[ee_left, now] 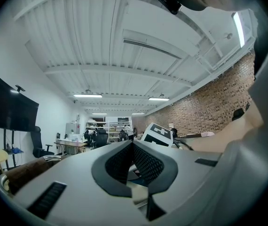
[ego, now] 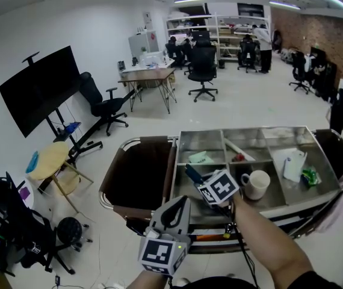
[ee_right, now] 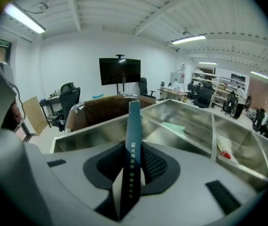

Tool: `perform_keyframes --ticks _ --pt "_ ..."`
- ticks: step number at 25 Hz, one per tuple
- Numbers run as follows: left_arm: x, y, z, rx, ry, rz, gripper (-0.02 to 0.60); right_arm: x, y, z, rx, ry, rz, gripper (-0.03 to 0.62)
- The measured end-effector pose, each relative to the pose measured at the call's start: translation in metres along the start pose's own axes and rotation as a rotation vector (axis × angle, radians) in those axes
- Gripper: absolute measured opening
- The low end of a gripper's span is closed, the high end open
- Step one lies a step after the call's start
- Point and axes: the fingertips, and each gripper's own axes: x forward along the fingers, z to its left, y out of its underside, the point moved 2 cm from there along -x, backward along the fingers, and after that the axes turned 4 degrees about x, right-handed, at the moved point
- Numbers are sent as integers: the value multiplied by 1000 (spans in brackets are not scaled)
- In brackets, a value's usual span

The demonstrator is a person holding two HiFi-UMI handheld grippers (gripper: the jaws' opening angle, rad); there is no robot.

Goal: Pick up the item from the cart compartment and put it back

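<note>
One slim teal carton (ee_right: 133, 126), flat, stiff-edged and probably light, stands clamped by its lower end between the right gripper's (ee_right: 130, 166) ribbed black pads, above the steel cart's (ego: 244, 129) near-left compartment. Its broad faces look like the best hold, though smooth card may slip. In front of the cart, the left gripper (ee_left: 133, 161) is closed and empty.

Grippers: two, the left gripper (ee_left: 133, 146) and the right gripper (ee_right: 134, 145) (one marker cube (ego: 218, 188) on each).
Carts: one cart (ego: 247, 131).
Teal boxes: one teal box (ee_right: 133, 121).
Mugs: one white mug (ego: 256, 184), near the cart's front edge.
White pouches: one white pouch (ego: 294, 164), toward the cart's right edge.
Green items: two, a pale green item (ego: 200, 158) and a bright green item (ego: 309, 176) by the right edge.
Screens: one black screen (ego: 39, 89).
Stools: one yellow stool (ego: 50, 159).
Office chairs (ego: 99, 101): at least four.
</note>
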Motion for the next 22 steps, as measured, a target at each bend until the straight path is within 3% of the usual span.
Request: perform_keyframes --ticks 7,10,22 --pt "-4 2 4 -10 -12 7 0 7 3 3 -19 0 24 120" --pt "-5 1 5 -13 -16 5 0 7 2 5 -21 -4 29 172" --pt "-4 3 2 -6 -8 9 0 -4 2 10 -25 -27 -7 152"
